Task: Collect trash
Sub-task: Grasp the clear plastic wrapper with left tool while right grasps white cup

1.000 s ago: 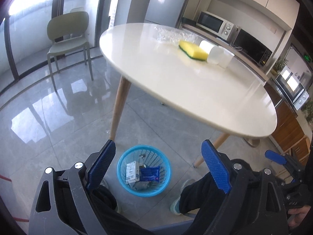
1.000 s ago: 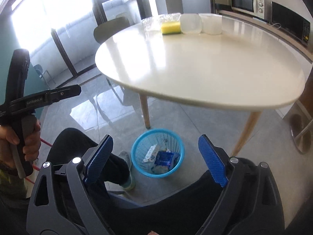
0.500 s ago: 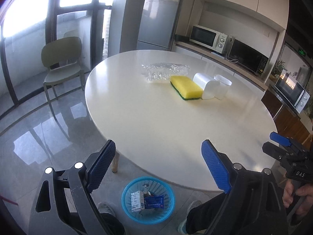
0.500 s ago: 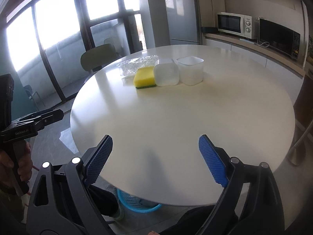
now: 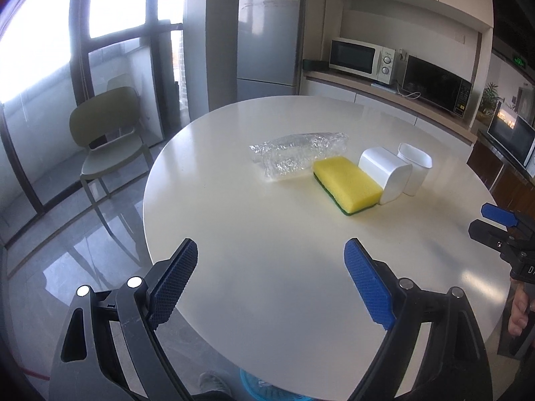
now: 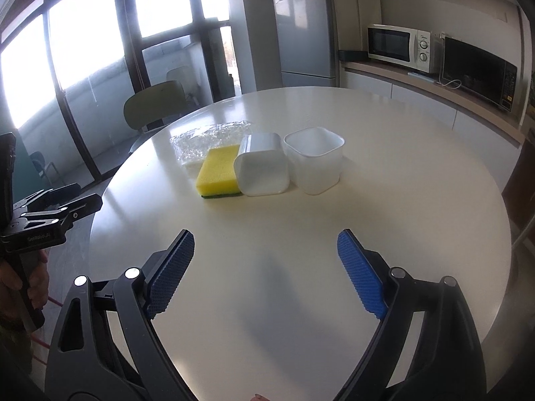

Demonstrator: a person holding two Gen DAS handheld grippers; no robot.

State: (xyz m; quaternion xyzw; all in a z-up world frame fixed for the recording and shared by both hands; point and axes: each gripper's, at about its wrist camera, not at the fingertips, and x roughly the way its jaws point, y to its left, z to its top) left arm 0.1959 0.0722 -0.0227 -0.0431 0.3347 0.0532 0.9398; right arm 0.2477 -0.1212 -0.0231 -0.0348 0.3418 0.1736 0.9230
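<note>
On the round white table [image 5: 234, 234] lie a crumpled clear plastic bag [image 5: 297, 155] [image 6: 209, 140], a yellow sponge [image 5: 346, 185] [image 6: 219, 170], a white tub on its side [image 5: 384, 173] [image 6: 262, 170] and an upright tub [image 5: 414, 167] [image 6: 316, 162]. My left gripper [image 5: 271, 247] hangs open over the near table edge, holding nothing. My right gripper [image 6: 265, 235] stands wide, its jaws closing slightly with nothing between them, well short of the tubs. A sliver of the blue basket [image 5: 264, 389] shows under the table.
A green chair [image 5: 110, 140] stands left of the table by the windows. A fridge [image 5: 271, 36] and a counter with microwaves [image 5: 361, 56] lie behind. A hand grips each tool at the frame edges.
Both grippers rose from below table level, where they faced the blue basket, to above the tabletop. The basket slid almost out of view and the table items came nearer.
</note>
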